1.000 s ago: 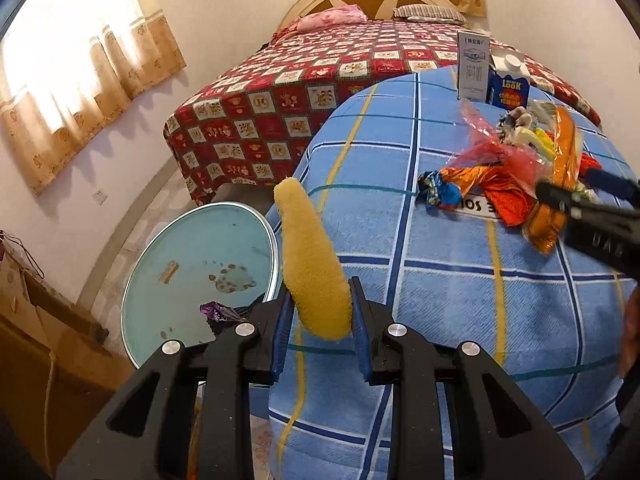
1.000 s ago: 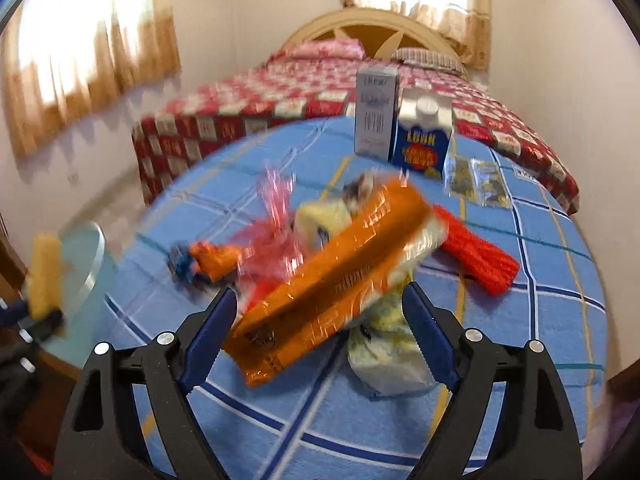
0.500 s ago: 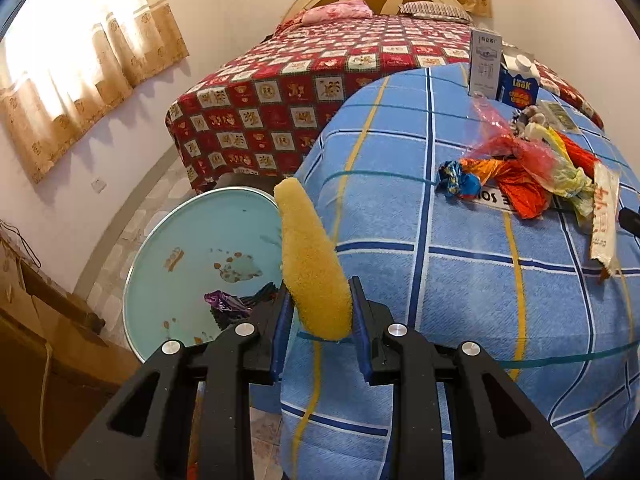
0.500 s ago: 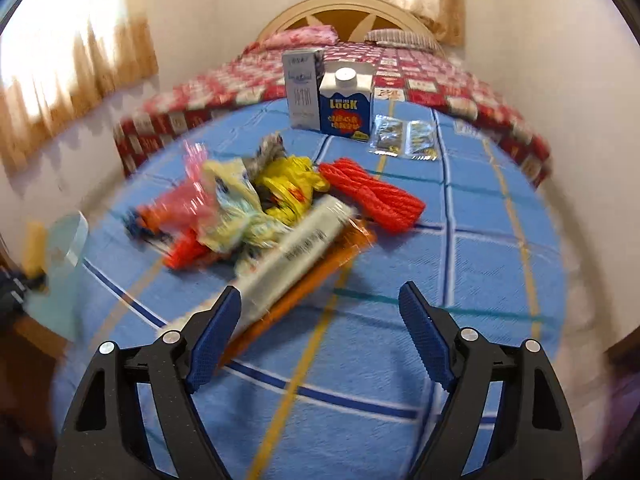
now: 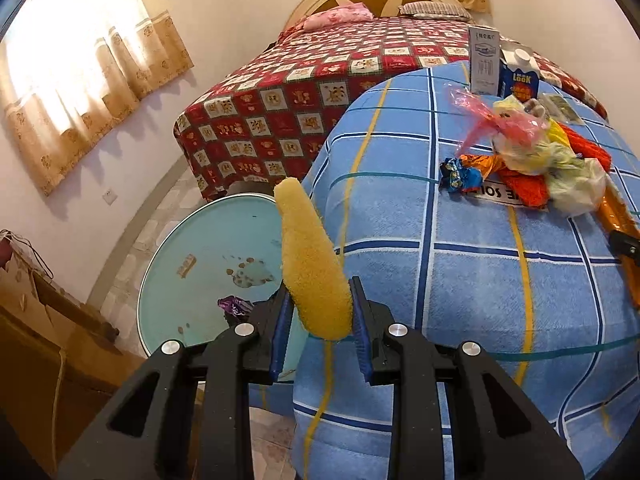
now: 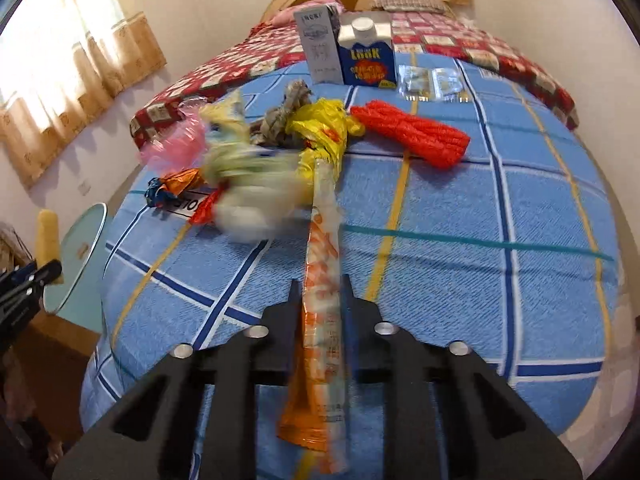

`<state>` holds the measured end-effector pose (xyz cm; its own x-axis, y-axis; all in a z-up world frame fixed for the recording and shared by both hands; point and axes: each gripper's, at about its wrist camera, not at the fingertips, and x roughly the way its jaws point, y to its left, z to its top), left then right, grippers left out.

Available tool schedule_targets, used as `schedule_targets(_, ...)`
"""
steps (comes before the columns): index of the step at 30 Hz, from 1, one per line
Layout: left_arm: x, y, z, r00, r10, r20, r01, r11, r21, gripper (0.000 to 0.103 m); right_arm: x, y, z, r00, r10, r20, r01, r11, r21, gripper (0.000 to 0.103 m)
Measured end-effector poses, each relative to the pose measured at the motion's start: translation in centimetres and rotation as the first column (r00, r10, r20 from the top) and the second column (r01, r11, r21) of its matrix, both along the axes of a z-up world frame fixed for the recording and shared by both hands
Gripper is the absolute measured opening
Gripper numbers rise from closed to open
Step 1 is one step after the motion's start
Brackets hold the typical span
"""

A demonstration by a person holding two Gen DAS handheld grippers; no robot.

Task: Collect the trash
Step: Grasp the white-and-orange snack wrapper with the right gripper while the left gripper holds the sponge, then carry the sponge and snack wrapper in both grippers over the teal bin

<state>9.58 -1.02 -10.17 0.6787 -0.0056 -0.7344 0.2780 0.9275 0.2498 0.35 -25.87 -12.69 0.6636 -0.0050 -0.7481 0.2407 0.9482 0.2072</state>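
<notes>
My left gripper (image 5: 320,318) is shut on a yellow sponge (image 5: 312,260), held over the left edge of the blue checked table (image 5: 460,280). My right gripper (image 6: 320,300) is shut on a long orange wrapper (image 6: 322,280) that reaches toward the trash pile (image 6: 256,168). The pile holds crumpled plastic bags, a yellow bag (image 6: 324,132), a pink bag and foil wrappers; it also shows in the left wrist view (image 5: 532,160). The sponge and left gripper show at the left edge of the right wrist view (image 6: 46,232).
A round glass side table (image 5: 212,260) with a purple wrapper (image 5: 234,306) stands left of the table. A red knitted roll (image 6: 412,136), a blue carton (image 6: 366,58), a grey box (image 6: 318,46) and clear packets (image 6: 432,82) lie at the back. A bed (image 5: 320,92) stands behind.
My right gripper has closed on the orange wrapper, which now lies lengthwise between the fingers. The left gripper has drifted slightly left with the sponge.
</notes>
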Motion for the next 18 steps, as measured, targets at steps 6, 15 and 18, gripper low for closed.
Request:
schedule_targets(6, -0.1, 0.6, 0.8, 1.0, 0.007, 0.017, -0.007, 1.0, -0.007, 0.028, -2.3, -0.2, 1.7, 0.999, 0.011, 0.042, -0.008, 0.998, -0.067, 0.017)
schedule_targets(15, 0.1, 2.5, 1.9, 0.998, 0.039, 0.045, -0.038, 0.999, -0.009, 0.028, -1.2, 2.0, 6.4, 0.98, 0.107, 0.169, -0.084, 0.987, -0.136, 0.017)
schedule_targets(18, 0.5, 3.7, 2.1, 0.997, 0.067, 0.047, -0.066, 0.998, -0.005, 0.028, 0.5, 4.1, 7.1, 0.965, 0.18, 0.189, -0.148, 0.975, -0.168, 0.017)
